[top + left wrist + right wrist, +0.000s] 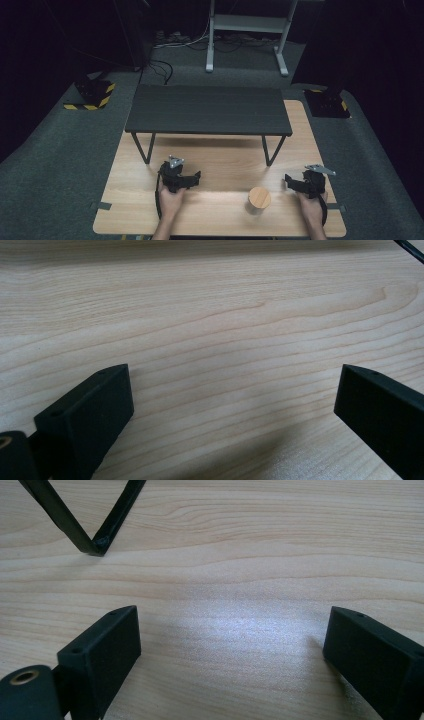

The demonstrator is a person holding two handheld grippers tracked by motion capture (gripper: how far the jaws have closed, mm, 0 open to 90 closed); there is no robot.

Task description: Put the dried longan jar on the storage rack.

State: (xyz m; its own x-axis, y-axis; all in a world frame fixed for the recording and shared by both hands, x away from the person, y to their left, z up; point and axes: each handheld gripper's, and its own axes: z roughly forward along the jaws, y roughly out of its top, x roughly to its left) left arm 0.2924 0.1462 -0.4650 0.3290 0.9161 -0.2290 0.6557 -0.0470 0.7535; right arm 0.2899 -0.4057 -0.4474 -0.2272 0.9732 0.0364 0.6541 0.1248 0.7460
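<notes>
Pale wood tabletop (220, 165), left to right. Left hand-held gripper (192, 179): rests low on the boards, jaws spread wide, nothing between them. Wooden-lidded cylinder (259, 199): upright near the front edge, between the two tools, closer to the right one. Right hand-held gripper (291, 181): jaws equally parted and empty. Black raised shelf (207, 110): behind, bare. Likely next step, a grasp on the cylinder: approach level, jaws straddling its sides.
</notes>
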